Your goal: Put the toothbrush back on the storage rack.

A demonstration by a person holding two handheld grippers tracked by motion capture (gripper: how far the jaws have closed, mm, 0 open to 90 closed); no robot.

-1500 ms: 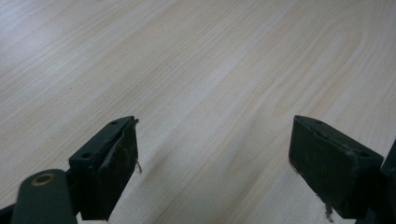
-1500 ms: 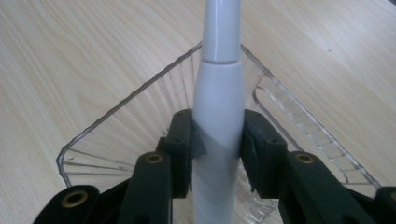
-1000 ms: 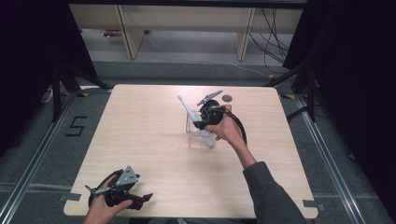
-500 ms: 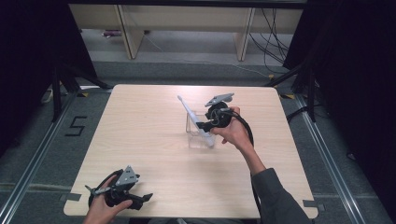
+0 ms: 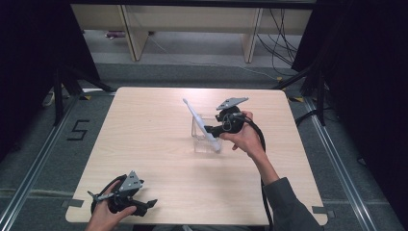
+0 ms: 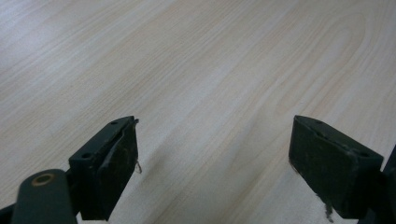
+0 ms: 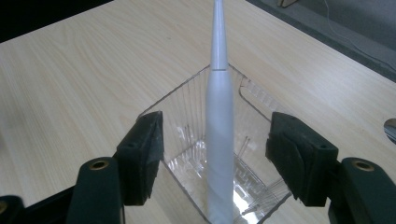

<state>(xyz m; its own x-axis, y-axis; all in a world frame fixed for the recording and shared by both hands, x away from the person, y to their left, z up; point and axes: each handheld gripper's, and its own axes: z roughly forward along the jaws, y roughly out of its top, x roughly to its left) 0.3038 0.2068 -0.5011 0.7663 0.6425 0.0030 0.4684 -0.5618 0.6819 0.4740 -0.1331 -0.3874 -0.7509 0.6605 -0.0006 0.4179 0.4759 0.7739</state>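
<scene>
A white toothbrush (image 5: 202, 126) leans up and to the left in a clear square container (image 5: 198, 142) at the middle of the table. In the right gripper view the toothbrush (image 7: 219, 116) rises between my two jaws from inside the container (image 7: 180, 105), and neither jaw touches it. My right gripper (image 5: 209, 130) is open and held just right of the container, pointing left at it. My left gripper (image 5: 146, 206) rests open at the table's front left, and my left gripper (image 6: 212, 135) has only bare wood between its jaws.
The light wooden table (image 5: 144, 134) has free room left of and in front of the container. A small shiny object (image 7: 391, 129) lies at the right edge of the right gripper view. Wooden shelf legs and cables stand beyond the far edge.
My right gripper has drawn back a little to the right, away from the toothbrush, which stays leaning in the container. The left gripper has not moved.
</scene>
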